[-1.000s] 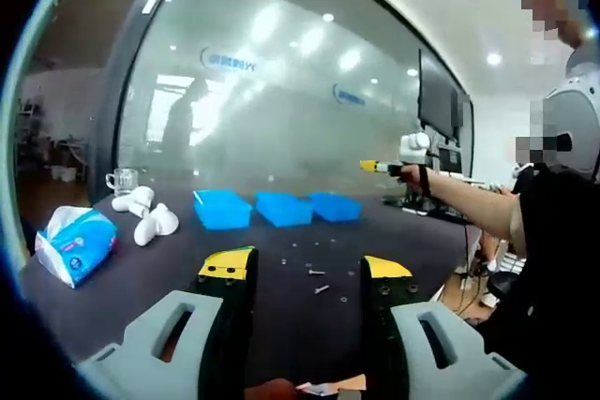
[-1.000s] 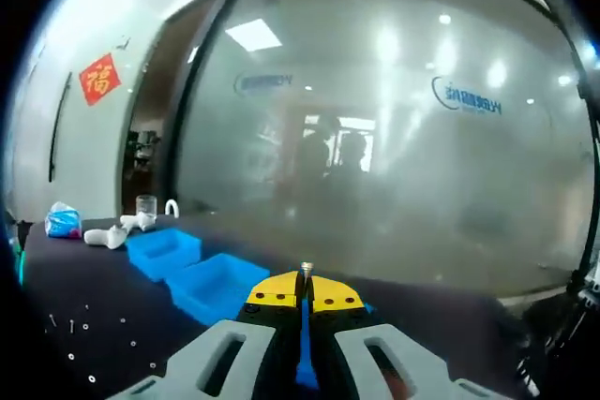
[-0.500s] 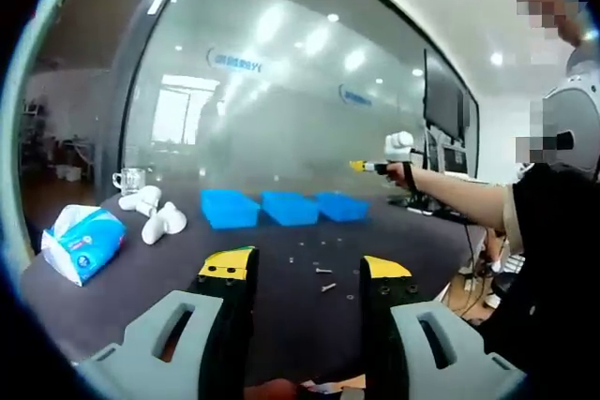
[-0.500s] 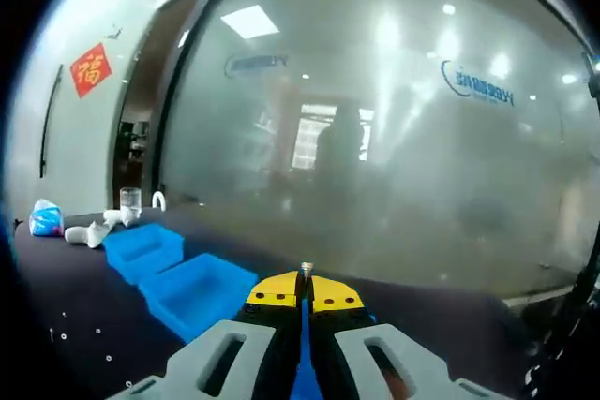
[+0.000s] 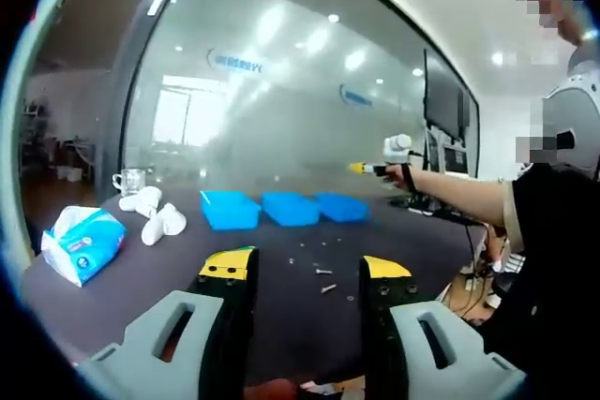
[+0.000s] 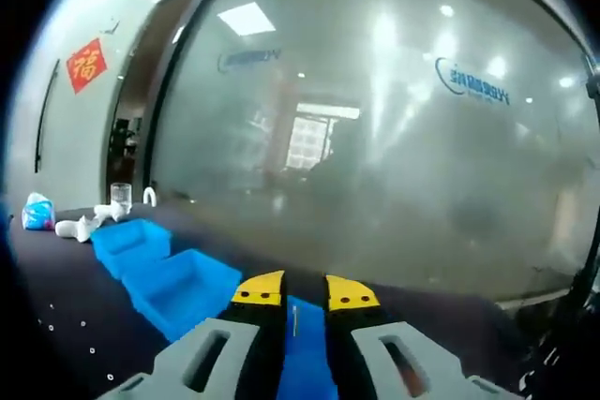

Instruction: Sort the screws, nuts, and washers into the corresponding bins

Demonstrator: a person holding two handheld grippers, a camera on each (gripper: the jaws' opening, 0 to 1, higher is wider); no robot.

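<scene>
Three blue bins (image 5: 286, 208) stand in a row on the dark bench (image 5: 141, 278), small hardware (image 5: 322, 272) scattered before them. Left gripper (image 5: 306, 269) open, empty. Right gripper (image 6: 303, 291) parted above a bin, a screw (image 6: 294, 319) between its jaws.

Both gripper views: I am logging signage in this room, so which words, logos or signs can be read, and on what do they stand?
"福": gold character on the red diamond sign on the white wall.
Blue logo with lettering on the frosted glass wall: too blurred to read.
Second blue logo on that glass: too blurred to read.
Tissue pack: print too small to read.
</scene>
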